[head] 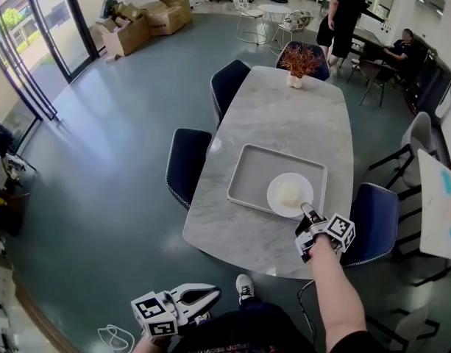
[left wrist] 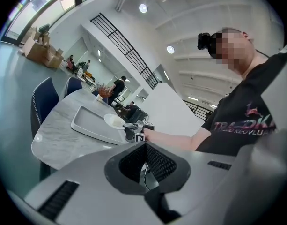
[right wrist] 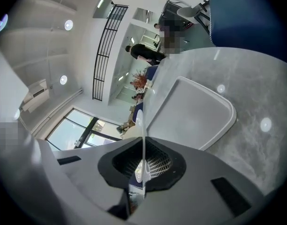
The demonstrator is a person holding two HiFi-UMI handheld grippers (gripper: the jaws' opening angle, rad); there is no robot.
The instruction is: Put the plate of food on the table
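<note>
While the plate (head: 289, 194) is clamped at its near rim by the right gripper (head: 306, 213), the left gripper (head: 210, 294), well apart, is closed, jaws empty.

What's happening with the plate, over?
Right gripper shut on plate rim. Left gripper shut, empty. Plate in tray on table. Vase far off.

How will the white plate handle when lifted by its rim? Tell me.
Probably rigid, not floppy: the plate shows a thin straight edge in the right gripper. Gripped at one rim only, it may well tilt. The pale food mound could then slide.
</note>
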